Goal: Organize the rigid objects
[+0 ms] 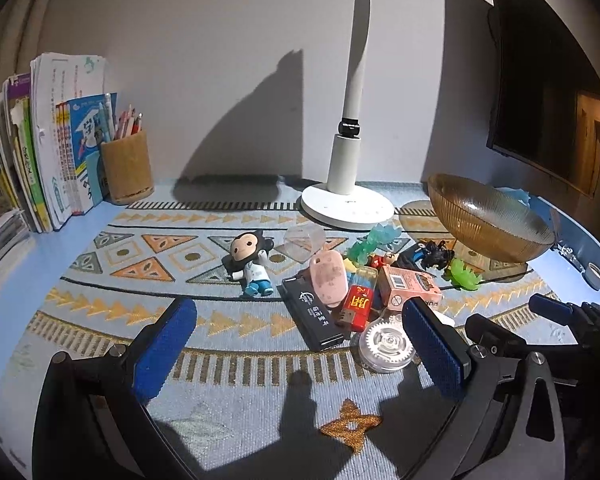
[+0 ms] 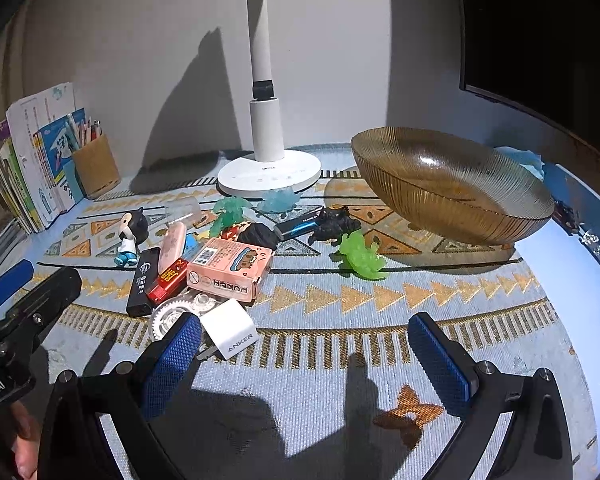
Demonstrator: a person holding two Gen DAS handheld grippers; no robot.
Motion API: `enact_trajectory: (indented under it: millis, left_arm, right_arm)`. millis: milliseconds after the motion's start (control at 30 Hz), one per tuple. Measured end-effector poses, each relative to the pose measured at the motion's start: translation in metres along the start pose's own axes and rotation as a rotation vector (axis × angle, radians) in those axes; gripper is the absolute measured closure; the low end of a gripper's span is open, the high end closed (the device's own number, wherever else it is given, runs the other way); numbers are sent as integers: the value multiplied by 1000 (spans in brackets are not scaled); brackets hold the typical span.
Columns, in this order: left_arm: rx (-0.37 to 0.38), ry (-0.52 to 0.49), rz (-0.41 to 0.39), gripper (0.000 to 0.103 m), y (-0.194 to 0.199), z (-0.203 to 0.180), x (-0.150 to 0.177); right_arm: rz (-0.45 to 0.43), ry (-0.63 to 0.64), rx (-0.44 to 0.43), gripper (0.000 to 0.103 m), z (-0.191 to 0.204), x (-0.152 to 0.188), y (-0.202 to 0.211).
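Observation:
A pile of small objects lies on the patterned mat: a monkey figurine (image 1: 250, 260) (image 2: 130, 236), a black box (image 1: 312, 316) (image 2: 142, 282), a pink poker box (image 1: 408, 286) (image 2: 230, 270), a clear gear disc (image 1: 386, 342), a white Anker charger (image 2: 230, 330), a green toy (image 2: 360, 258) (image 1: 464, 274). An amber glass bowl (image 1: 488, 220) (image 2: 452, 192) stands empty at the right. My left gripper (image 1: 300, 348) is open and empty, just in front of the pile. My right gripper (image 2: 304, 364) is open and empty, its left finger beside the charger.
A white desk lamp (image 1: 348, 204) (image 2: 268, 176) stands behind the pile. Books (image 1: 48, 152) and a wooden pencil holder (image 1: 128, 168) stand at the back left against the wall. A dark monitor (image 1: 548, 112) hangs at the right. The round table edge (image 2: 580, 216) curves at right.

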State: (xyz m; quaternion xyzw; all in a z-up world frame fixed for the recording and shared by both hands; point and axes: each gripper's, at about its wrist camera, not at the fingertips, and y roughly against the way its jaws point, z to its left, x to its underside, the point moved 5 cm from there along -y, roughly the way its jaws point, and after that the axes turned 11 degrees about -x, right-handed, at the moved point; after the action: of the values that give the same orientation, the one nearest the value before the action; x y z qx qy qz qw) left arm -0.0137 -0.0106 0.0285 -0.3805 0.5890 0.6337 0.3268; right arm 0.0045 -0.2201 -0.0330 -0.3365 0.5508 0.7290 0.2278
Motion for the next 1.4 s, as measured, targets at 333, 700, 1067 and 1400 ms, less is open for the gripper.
enact_trajectory:
  millis: [333, 700, 1067, 1400]
  left_arm:
    - [2, 1, 13, 1, -3, 0, 0]
    - [6, 23, 26, 1, -5, 5, 0]
    - [4, 77, 57, 1, -10, 13, 1]
    - [66, -82, 137, 1, -15, 33, -36]
  right_arm:
    - [11, -5, -4, 0, -1, 0, -2]
    - [16, -8, 0, 0, -1, 1, -3]
    - [6, 4, 0, 0, 2, 0, -2]
    - [122, 40, -122, 0, 8, 6, -3]
